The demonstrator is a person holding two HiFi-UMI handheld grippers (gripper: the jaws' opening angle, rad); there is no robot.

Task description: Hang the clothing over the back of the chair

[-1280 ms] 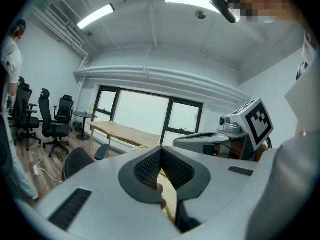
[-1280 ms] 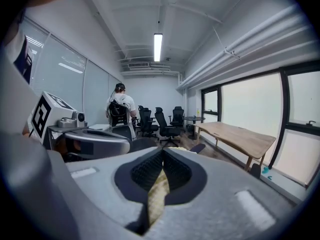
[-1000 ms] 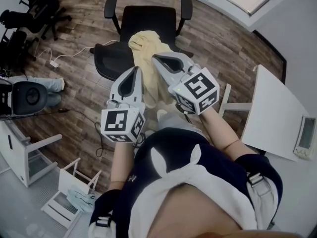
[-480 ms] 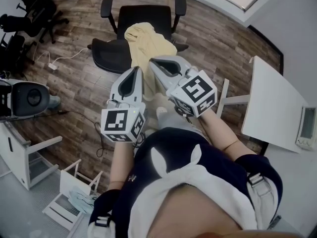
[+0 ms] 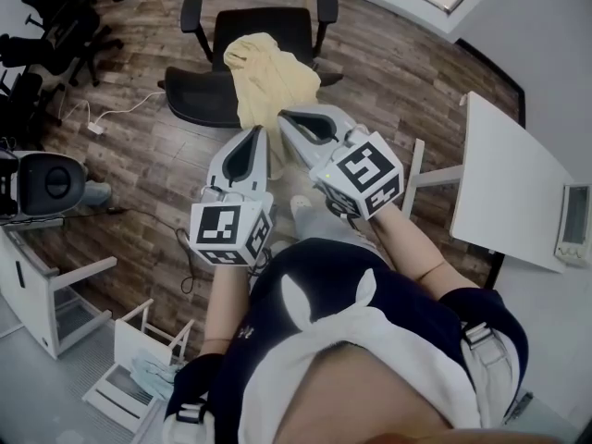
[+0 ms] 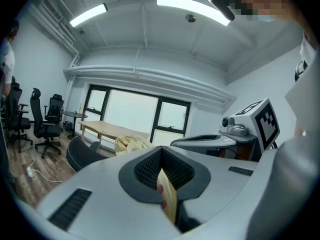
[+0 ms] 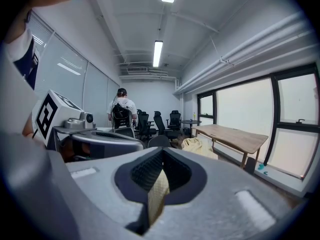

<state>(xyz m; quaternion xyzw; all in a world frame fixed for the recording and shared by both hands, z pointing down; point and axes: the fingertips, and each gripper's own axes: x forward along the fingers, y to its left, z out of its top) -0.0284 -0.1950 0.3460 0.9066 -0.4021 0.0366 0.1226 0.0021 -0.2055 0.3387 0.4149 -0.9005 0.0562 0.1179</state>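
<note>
The left gripper was seen closed, with a fold of the yellow clothing pinched between its dark pads. The right gripper was likewise closed on a strip of the same fabric, which was pressed flat in the slit between its jaws. Both grippers were held side by side, near each other but apart, and were pointed at the black office chair. This chair was stood on the wood floor toward its far edge, by the window wall. The bulk of the clothing was heaped on the chair's seat. From there one part was drawn out toward the two grippers, past the right end of the curved mesh back; whether it rested on that back could not be told. At the floor's near left corner a low white rack was set, and a crumpled pale blue cloth was lodged in its lower tray. A white table was placed at the floor's right edge, with a small white device at its right end.
</note>
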